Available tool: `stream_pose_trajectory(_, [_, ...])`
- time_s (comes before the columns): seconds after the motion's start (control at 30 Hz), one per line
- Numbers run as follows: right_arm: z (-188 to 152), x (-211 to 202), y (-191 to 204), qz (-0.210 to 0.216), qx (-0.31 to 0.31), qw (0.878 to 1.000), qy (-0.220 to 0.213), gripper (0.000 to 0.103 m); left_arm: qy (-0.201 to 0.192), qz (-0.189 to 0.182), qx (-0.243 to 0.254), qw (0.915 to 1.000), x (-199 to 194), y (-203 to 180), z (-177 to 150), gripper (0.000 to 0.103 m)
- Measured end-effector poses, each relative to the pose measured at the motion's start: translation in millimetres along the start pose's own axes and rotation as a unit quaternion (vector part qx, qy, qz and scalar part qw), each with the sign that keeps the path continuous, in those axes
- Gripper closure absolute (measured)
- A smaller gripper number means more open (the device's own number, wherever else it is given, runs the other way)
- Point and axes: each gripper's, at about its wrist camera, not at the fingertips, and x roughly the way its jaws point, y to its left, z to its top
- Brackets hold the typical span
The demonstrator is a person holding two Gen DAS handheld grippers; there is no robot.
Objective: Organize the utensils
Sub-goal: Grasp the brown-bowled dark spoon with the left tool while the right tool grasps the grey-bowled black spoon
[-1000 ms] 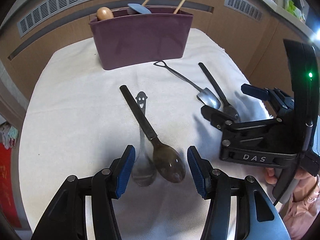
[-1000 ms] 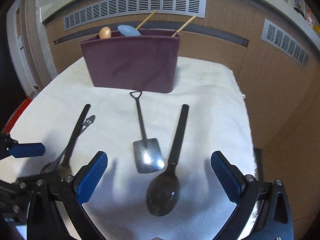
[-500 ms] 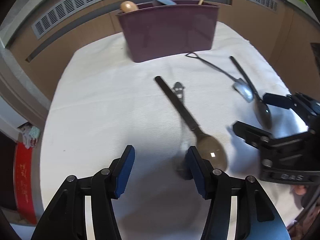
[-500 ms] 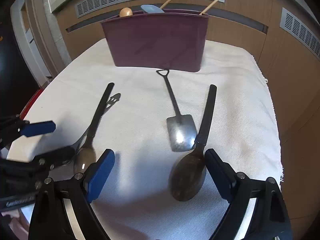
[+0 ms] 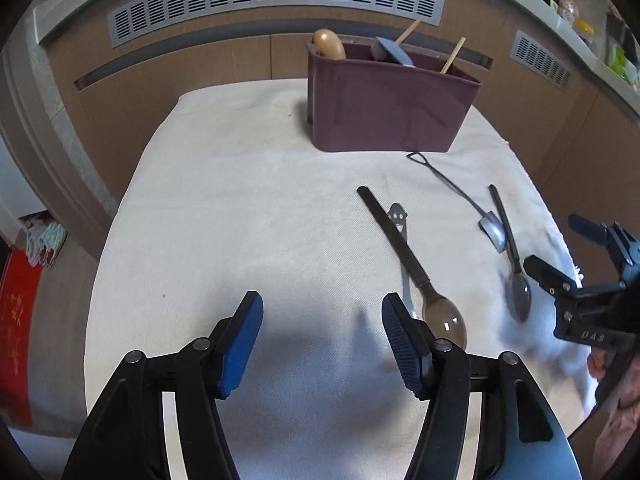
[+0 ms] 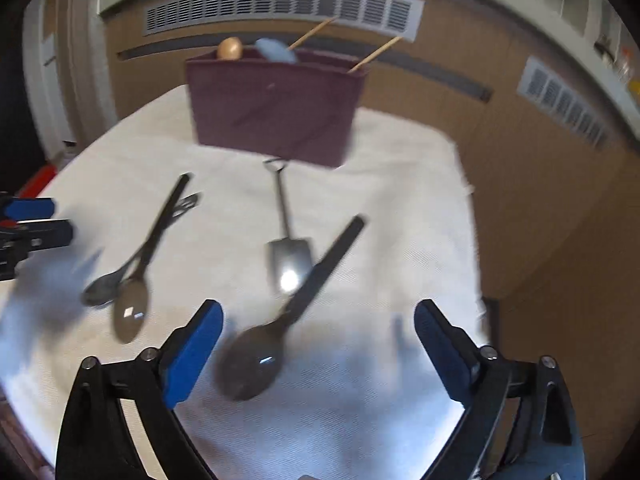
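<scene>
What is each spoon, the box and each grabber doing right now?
Left gripper: opening, empty.
Right gripper: opening, nothing gripped.
Maroon utensil holder: upright, utensils inside.
Brown-bowled spoon: lying on the cloth, across the smiley-handled spoon.
Smiley-handled spoon: lying underneath.
Shovel-shaped spoon: lying flat.
Dark spoon: lying flat beside it.

White letters "DAS" — on the right claw (image 5: 558, 246) body, nothing else legible

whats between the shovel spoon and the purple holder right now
Nothing: the shovel spoon handle tip reaches almost to the purple holder base, only bare white cloth between them, clearest in the left wrist view.
</scene>
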Motion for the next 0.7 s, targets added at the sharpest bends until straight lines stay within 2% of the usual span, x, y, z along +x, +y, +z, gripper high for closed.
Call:
stream_pose_trajectory(0.17, [13, 4, -10, 0.078, 0.014, 0.997, 0.000, 0.000, -0.009, -0.021, 0.003, 0.9997, 0, 1, 4, 0.040])
stream_pose_trajectory(0.27, [23, 14, -6, 0.093, -0.004, 0.996, 0.003, 0.001, -0.005, -0.027, 0.001, 0.9996, 3, 4, 6, 0.040])
stream_pose_trajectory(0.33, [32, 21, 0, 0.108, -0.020, 0.994, 0.001, 0.005, -0.001, -0.033, -0.003, 0.9995, 6, 8, 7, 0.040])
stream_pose_trajectory(0.4, [43, 28, 7, 0.121, -0.039, 0.992, 0.003, 0.031, 0.002, -0.037, -0.006, 0.9993, 8, 13, 8, 0.040])
stream_pose_trajectory(0.53, [70, 57, 22, 0.126, -0.064, 0.990, 0.028, 0.052, 0.009, -0.051, -0.013, 0.9986, 15, 17, 10, 0.040])
stream_pose_trajectory(0.6, [82, 81, 27, 0.127, -0.064, 0.988, 0.060, 0.074, 0.011, -0.053, -0.014, 0.9985, 16, 17, 11, 0.040])
stream_pose_trajectory(0.7, [87, 106, 24, 0.139, -0.040, 0.985, 0.095, 0.080, 0.014, -0.054, -0.014, 0.9983, 14, 17, 11, 0.040])
